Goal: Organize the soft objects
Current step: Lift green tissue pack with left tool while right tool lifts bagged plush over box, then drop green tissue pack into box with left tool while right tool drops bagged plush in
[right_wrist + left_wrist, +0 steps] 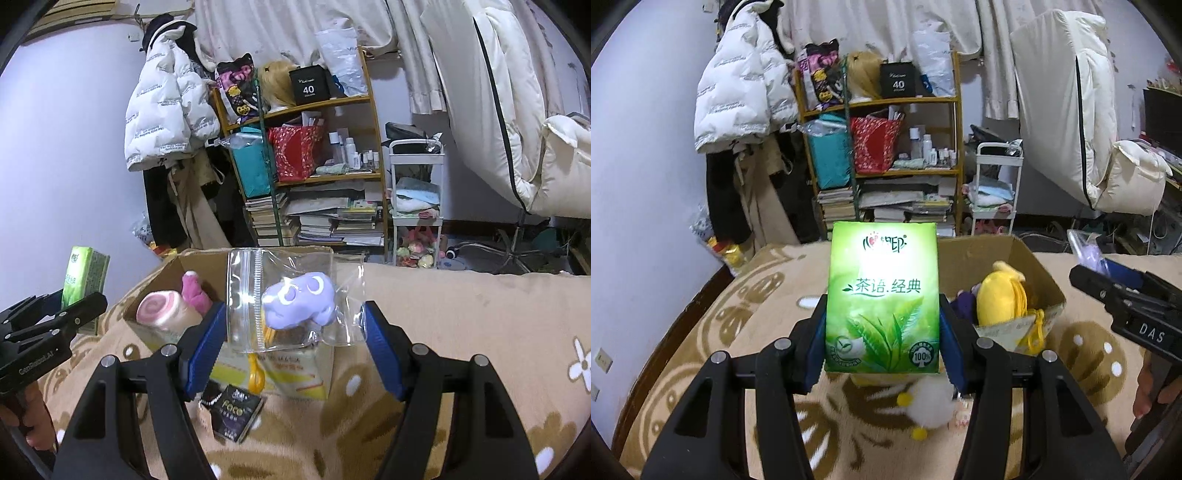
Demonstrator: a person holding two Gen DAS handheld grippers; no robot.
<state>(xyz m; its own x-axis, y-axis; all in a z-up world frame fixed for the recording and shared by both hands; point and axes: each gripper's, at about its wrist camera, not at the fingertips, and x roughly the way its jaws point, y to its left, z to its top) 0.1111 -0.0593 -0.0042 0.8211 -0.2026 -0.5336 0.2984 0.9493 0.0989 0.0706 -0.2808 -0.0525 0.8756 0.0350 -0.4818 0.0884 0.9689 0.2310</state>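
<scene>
My left gripper (882,332) is shut on a green tissue pack (882,295), held upright above the blanket just left of the cardboard box (1015,258). The box holds a yellow plush (997,299) and a purple item. My right gripper (295,336) is shut on a clear zip bag (288,299) with a purple plush (299,301) inside, held over the box (177,258). In the right wrist view the box shows a pink rolled towel (162,310) and a pink plush (194,290). The tissue pack also shows in the right wrist view (83,277).
A white and yellow plush (931,406) lies on the beige blanket (738,332) under my left gripper. A black packet (236,410) and a yellow clip (255,373) lie by the box front. A cluttered shelf (886,147) and white cart (993,184) stand behind.
</scene>
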